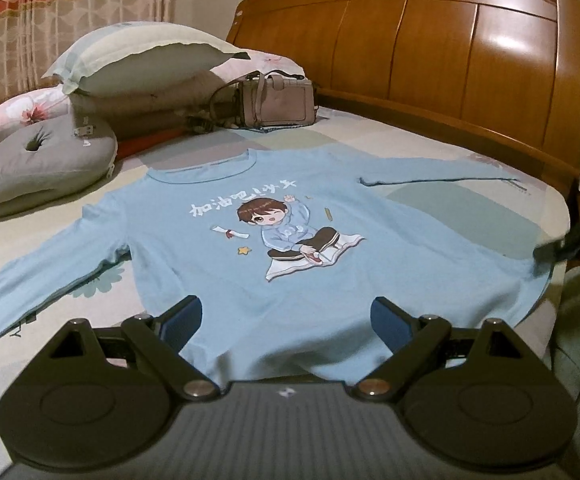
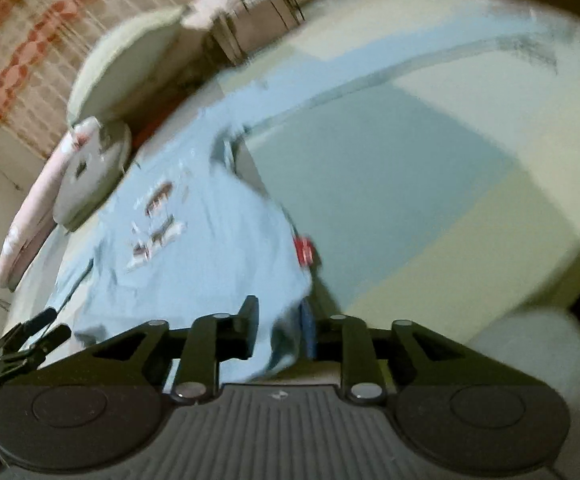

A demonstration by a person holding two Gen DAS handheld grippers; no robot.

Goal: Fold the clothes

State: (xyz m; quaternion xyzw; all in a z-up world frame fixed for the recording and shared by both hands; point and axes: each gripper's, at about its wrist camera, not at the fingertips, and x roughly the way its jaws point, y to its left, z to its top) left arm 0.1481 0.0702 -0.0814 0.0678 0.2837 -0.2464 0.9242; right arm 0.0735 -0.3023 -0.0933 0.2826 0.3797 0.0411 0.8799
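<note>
Dim, warm indoor light over the bed [image 1: 429,148], with bright glare streaks on the polished wooden headboard [image 1: 449,52] and soft shadows beneath the pillow [image 1: 130,52] and cushion [image 1: 46,160] in the left wrist view. Sharp enough there to read the print on the blue shirt [image 1: 250,240], though bent and darkened toward the fisheye corners, the left claw [image 1: 286,324] slightly soft in the near foreground. Heavy motion blur across the right wrist view, smearing shirt [image 2: 194,248], curtain [image 2: 30,40] and bedding into streaks, only the right claw [image 2: 280,332] fairly crisp.
</note>
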